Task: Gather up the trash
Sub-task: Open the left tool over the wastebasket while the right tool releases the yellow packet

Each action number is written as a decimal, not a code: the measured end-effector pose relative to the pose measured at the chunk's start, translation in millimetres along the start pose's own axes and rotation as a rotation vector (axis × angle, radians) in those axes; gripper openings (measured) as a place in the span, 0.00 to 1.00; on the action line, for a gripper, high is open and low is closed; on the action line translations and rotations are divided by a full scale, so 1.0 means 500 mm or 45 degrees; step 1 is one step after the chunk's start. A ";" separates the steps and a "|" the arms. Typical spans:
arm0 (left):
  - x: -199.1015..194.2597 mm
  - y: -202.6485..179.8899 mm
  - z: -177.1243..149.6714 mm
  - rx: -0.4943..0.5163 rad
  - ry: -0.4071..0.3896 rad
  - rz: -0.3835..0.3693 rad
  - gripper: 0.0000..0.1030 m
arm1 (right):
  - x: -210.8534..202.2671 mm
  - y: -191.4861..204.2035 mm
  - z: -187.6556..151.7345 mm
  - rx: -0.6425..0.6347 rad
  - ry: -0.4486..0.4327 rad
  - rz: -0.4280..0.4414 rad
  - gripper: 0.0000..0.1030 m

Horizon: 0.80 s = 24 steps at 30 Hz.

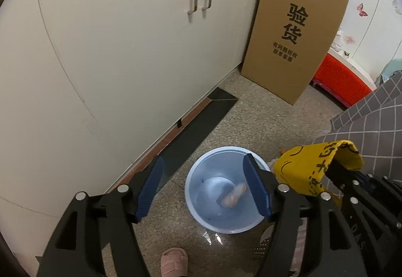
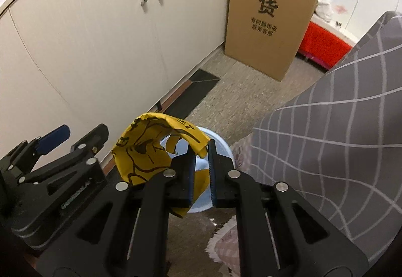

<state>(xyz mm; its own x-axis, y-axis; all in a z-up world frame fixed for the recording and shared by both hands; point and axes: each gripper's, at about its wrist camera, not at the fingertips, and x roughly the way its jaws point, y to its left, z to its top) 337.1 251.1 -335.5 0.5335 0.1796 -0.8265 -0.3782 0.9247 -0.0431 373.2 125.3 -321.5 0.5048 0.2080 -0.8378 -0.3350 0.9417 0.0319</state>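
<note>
A speckled stone floor (image 1: pixel 253 113) runs along a long white cabinet (image 1: pixel 120 55), and at the cabinet's far end we see a tall cardboard box (image 1: pixel 291 33) standing on the floor. Near the cabinet's foot stands a pale blue bin (image 1: pixel 201 171), with a pinkish scrap (image 1: pixel 233 197) lying on its bottom. Our left gripper (image 1: pixel 203 187) hangs over the bin, its jaws apart with nothing between them. Just beside it, our right gripper (image 2: pixel 201 171) is clamped on a crumpled yellow wrapper (image 2: pixel 145 151) above the bin's rim. A grey checked cloth (image 2: pixel 326 138) hangs at the right, and a pink slipper (image 1: pixel 174 262) shows at the floor's near edge.
</note>
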 end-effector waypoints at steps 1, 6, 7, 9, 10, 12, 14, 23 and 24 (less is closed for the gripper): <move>0.000 0.004 0.000 -0.004 0.000 0.004 0.63 | 0.005 0.003 0.001 -0.002 0.005 0.003 0.10; -0.005 0.026 0.003 -0.031 -0.012 0.032 0.67 | 0.023 0.015 0.015 -0.012 0.002 0.029 0.12; -0.009 0.030 0.004 -0.037 -0.018 0.041 0.67 | 0.028 0.018 0.019 -0.015 -0.003 0.034 0.16; -0.016 0.037 0.006 -0.045 -0.026 0.057 0.68 | 0.038 0.019 0.022 -0.012 0.005 0.034 0.47; -0.018 0.041 0.009 -0.048 -0.027 0.059 0.69 | 0.041 0.018 0.024 -0.008 0.004 0.033 0.65; -0.027 0.045 0.011 -0.054 -0.035 0.066 0.70 | 0.035 0.020 0.026 -0.012 -0.014 0.022 0.65; -0.042 0.049 0.011 -0.058 -0.049 0.071 0.71 | 0.024 0.019 0.026 -0.011 -0.019 0.013 0.65; -0.173 0.037 0.021 -0.059 -0.181 0.082 0.72 | -0.146 0.017 0.038 0.002 -0.177 0.039 0.65; -0.201 0.036 0.022 -0.064 -0.209 0.075 0.73 | -0.171 0.017 0.039 0.005 -0.200 0.045 0.65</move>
<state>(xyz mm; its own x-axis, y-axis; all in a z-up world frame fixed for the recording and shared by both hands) 285.2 253.7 -247.1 0.6238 0.2895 -0.7260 -0.4480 0.8936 -0.0287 342.7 120.6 -239.1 0.6110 0.2798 -0.7406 -0.3519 0.9339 0.0625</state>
